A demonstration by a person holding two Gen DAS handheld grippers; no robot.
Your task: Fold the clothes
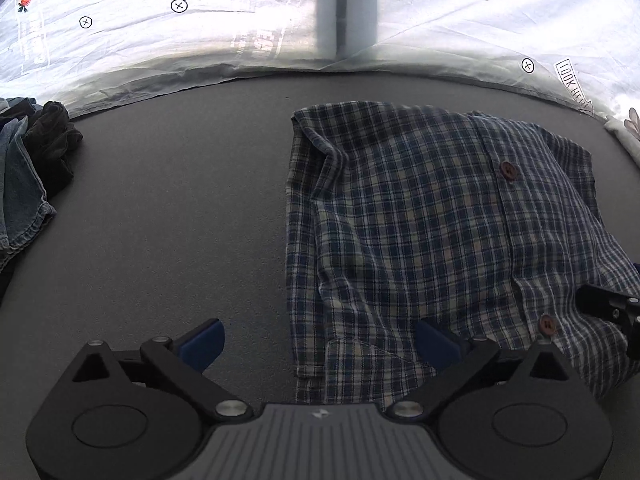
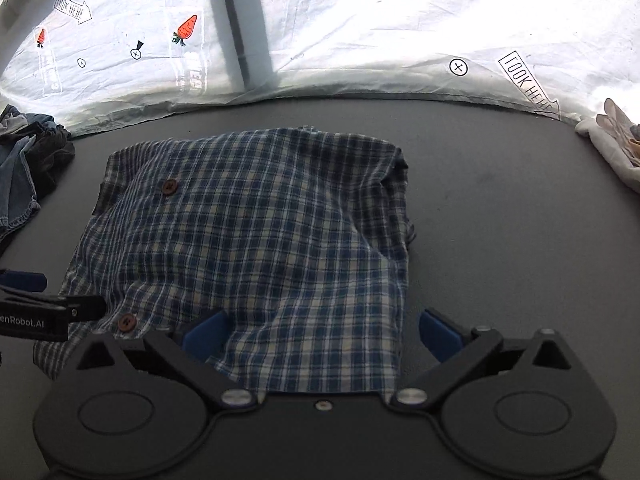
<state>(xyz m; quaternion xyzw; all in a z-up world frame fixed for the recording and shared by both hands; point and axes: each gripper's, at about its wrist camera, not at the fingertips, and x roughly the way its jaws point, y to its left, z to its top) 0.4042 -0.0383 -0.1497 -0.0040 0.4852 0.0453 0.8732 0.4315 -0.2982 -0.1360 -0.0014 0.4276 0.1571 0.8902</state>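
**Folded shirt lies between two wide-open claws**

Both claw bodies hide the plaid shirt's (image 1: 420, 220) near hem. It lies folded on the dark surface (image 1: 180, 200). The left claw (image 1: 320, 344) and right claw (image 2: 324, 336) gape wide, apparently gripping nothing. Jeans (image 1: 20, 176) are cut off at left.

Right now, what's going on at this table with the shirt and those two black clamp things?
Someone is folding clothes with a handheld gripper in each hand. A plaid shirt lies folded into a rough rectangle on the dark table. The left gripper and the right gripper both hover at its near edge with jaws wide apart, gripping nothing. A heap of jeans and dark clothes sits at the left, and a white garment at the right.
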